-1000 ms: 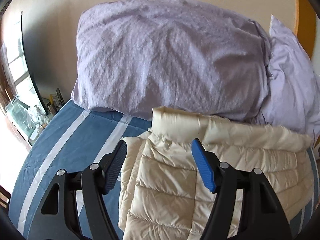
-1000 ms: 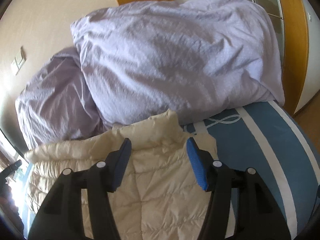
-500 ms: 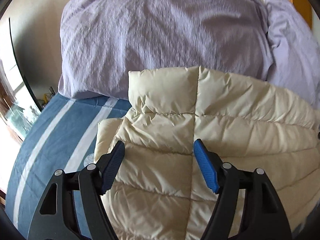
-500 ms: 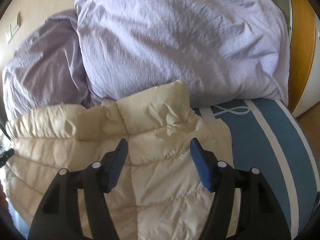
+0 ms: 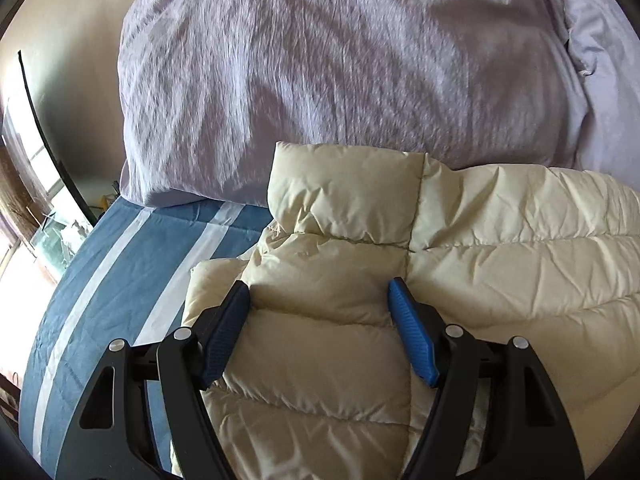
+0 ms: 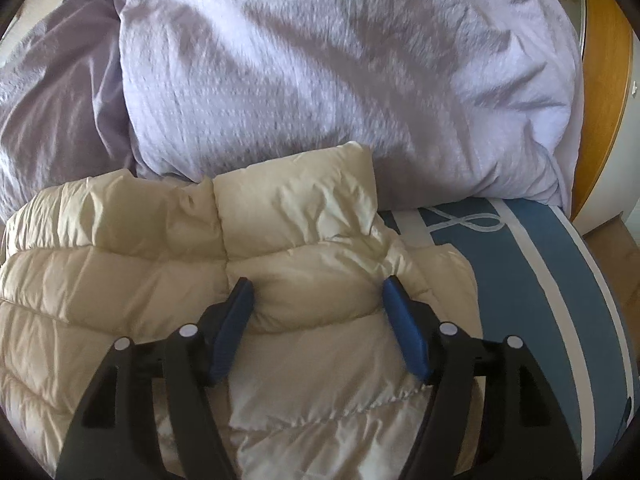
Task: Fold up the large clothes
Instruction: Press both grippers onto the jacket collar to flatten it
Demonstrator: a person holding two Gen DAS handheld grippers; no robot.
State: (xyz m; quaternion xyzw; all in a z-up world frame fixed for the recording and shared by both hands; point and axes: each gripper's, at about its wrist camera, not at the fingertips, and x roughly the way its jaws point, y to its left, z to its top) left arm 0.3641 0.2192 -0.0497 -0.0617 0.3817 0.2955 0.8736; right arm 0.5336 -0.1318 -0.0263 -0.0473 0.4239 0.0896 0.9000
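Since the earlier frames, both hand-held grippers have been brought down close over the cream puffer jacket, which now fills the lower part of each view. A bed covered by a blue sheet with white stripes carries the jacket; beyond the fingertips, lilac pillows are piled against a beige wall.

The left hand-held gripper is held wide open, its blue pads either side of a padded ridge just below the collar, pressing lightly into the fabric without clamping it. The jaws of the right hand-held gripper are opening, with a quilted bulge between them; nothing is gripped.

Left of the left hand-held gripper, bare sheet runs to the bed's edge, past which a window and clutter are seen. Right of the right hand-held gripper, open sheet reaches the far edge, bounded by a wooden frame.
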